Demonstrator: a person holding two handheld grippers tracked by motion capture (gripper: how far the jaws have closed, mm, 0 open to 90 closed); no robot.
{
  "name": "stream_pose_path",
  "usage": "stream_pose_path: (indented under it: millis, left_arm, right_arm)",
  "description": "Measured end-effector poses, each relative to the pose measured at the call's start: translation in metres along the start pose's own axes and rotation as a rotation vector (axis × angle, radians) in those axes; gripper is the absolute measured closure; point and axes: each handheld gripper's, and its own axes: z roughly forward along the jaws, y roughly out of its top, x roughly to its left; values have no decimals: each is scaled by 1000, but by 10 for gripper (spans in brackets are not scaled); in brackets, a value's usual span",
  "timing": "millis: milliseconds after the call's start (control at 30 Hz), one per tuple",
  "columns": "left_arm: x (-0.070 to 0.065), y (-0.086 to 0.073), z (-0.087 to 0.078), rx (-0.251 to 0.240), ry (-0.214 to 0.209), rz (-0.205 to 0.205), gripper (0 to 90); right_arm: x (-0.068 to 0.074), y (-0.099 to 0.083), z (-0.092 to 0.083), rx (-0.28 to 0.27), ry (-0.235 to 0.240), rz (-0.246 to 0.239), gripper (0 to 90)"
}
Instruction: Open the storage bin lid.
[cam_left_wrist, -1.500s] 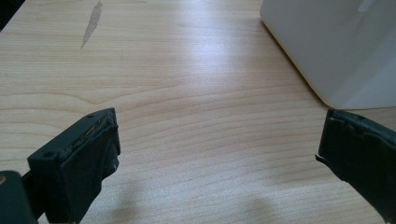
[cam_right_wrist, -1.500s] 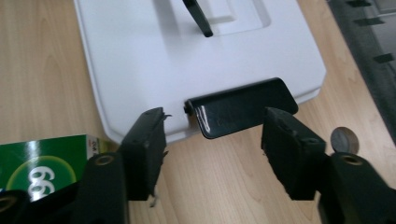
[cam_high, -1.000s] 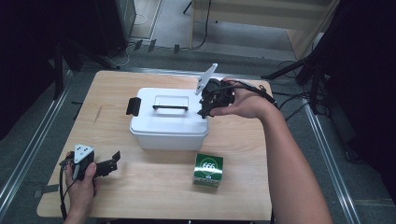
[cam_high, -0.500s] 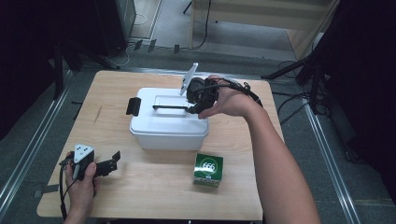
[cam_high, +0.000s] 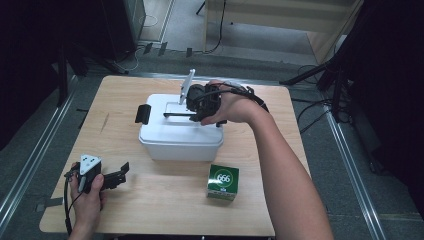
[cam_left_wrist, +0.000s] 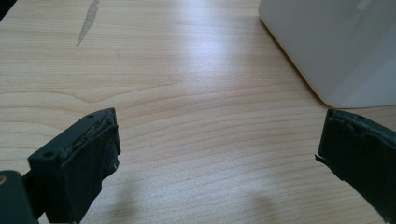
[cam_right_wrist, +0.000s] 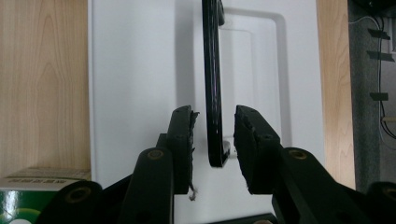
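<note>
Black handle (cam_right_wrist: 213, 84) of the white box's lid (cam_right_wrist: 135, 84) stood upright between the jaws of the right gripper (cam_right_wrist: 213, 149), a gap showing on each side, pads not yet pressing; jaws narrow and just been closing. Seen from above, right gripper (cam_high: 200, 105) over the white box (cam_high: 180, 137), hand behind it. Green carton (cam_high: 223, 182) below the right gripper on the table (cam_high: 165, 210), near the box's front. Left gripper (cam_left_wrist: 219, 154) well apart at the table's near left corner, jaws wide with nothing between, box corner just beyond its right jaw.
</note>
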Motion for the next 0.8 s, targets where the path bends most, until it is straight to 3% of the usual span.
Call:
stream_pose_path:
  millis: [67,200,233,333,367,467,600,800]
  left_arm:
    - [0,0,0,-7,3,2,0]
    - [-3,0,-1,-24,19,27,0]
    - [-6,-1,-1,-27,44,49,0]
    - [-9,-1,0,-39,54,72,0]
    - [-10,-1,0,-39,64,85,0]
    - [-11,-1,0,-59,71,106,0]
    - [-10,-1,-1,-69,69,113,0]
    - [-7,0,1,-55,54,87,0]
  right_arm:
    - [0,4,3,2,1,-12,683]
    - [1,11,6,3,-11,15,705]
    - [1,14,9,-4,-9,-13,728]
    - [2,17,10,9,-9,-6,729]
    - [1,20,13,0,-14,-40,735]
    - [2,23,15,9,-23,-28,742]
    - [1,26,19,6,-12,-41,772]
    - [1,30,21,12,-22,-49,835]
